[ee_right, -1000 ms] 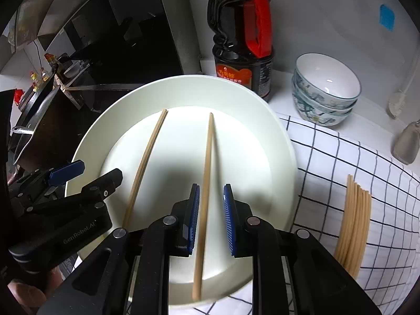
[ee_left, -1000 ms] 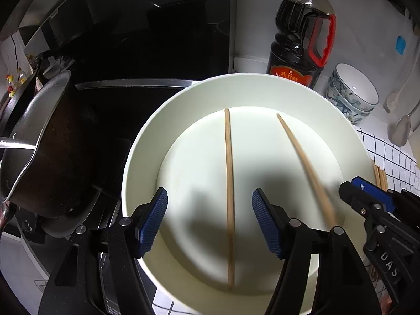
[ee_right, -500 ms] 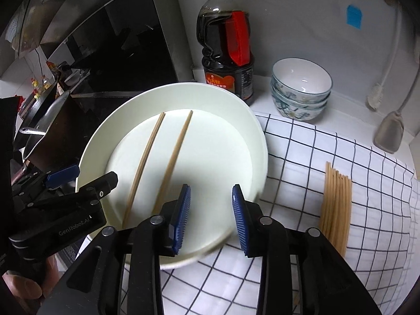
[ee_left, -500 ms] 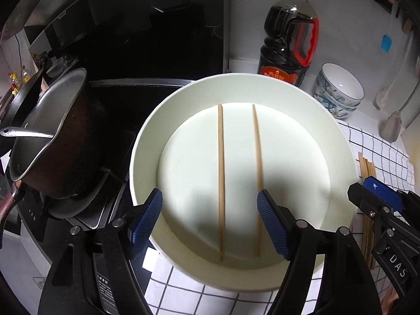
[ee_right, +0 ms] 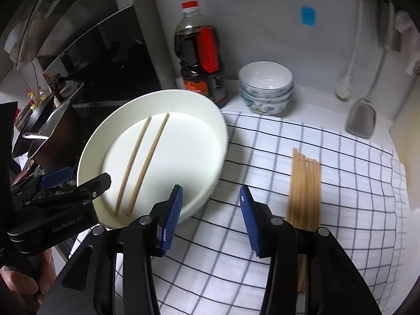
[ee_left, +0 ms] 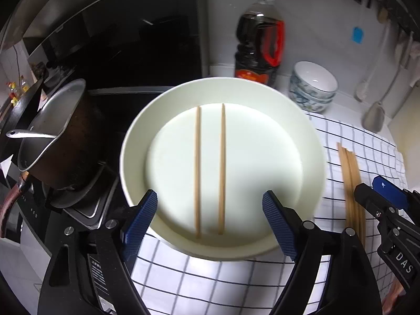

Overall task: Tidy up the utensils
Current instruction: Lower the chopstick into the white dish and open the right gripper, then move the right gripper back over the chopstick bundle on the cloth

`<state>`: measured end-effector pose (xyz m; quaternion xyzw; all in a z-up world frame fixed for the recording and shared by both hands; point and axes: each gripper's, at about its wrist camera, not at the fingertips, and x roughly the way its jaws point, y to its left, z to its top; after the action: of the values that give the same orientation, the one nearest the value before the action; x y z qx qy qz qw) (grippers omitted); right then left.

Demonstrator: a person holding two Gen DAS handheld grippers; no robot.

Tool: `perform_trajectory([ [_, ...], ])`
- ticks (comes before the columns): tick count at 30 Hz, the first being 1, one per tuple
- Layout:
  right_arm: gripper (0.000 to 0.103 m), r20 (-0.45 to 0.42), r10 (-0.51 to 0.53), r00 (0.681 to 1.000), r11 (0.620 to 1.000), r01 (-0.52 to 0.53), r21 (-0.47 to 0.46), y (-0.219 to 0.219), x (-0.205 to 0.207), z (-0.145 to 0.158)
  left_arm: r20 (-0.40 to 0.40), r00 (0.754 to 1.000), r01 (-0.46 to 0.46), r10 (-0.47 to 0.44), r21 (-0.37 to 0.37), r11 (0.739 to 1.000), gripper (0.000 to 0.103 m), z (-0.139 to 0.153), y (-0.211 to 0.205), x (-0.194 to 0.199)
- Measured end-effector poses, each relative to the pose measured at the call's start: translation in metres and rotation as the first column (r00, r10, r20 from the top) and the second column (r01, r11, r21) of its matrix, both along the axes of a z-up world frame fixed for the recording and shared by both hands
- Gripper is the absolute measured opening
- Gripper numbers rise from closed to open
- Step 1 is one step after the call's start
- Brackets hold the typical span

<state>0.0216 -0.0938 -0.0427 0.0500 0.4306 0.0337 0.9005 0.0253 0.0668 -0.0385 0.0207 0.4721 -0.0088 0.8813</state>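
Both grippers are opening, holding nothing: the left gripper, marked "GeoRobot.AI", is hovering over two chopsticks in the white plate; the right gripper, lettered "DAS", is hanging at lower centre over checked cloth.

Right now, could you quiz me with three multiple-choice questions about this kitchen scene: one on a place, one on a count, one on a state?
1. Where do the bundled chopsticks lie?
A. on the checked cloth
B. in the bowls
C. in the pot

2. How many chopsticks lie in the white plate?
A. one
B. two
C. four

3. How is the right gripper?
A. shut on a chopstick
B. open, holding nothing
C. shut on the plate

Answers: 1 A, they rest on the cloth right of the plate. 2 B, two parallel sticks. 3 B, only cloth shows between its pads.
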Motion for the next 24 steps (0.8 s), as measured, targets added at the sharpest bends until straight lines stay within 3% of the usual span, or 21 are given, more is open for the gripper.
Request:
perform_trajectory([
  [11,0.047,0.007,-0.107,0.994,0.994,0.107,-0.003,-0.053,-0.033,-0.001,0.017,0.995,0.099,-0.099,-0.004,0.995,0.082,0.001,-0.053,-0.016],
  [24,0.058,-0.006,-0.24,0.971,0.971,0.24,-0.012,-0.119,-0.063,-0.018,-0.001,0.977,0.215,-0.215,-0.008,0.977,0.084,-0.013,-0.12,-0.028],
])
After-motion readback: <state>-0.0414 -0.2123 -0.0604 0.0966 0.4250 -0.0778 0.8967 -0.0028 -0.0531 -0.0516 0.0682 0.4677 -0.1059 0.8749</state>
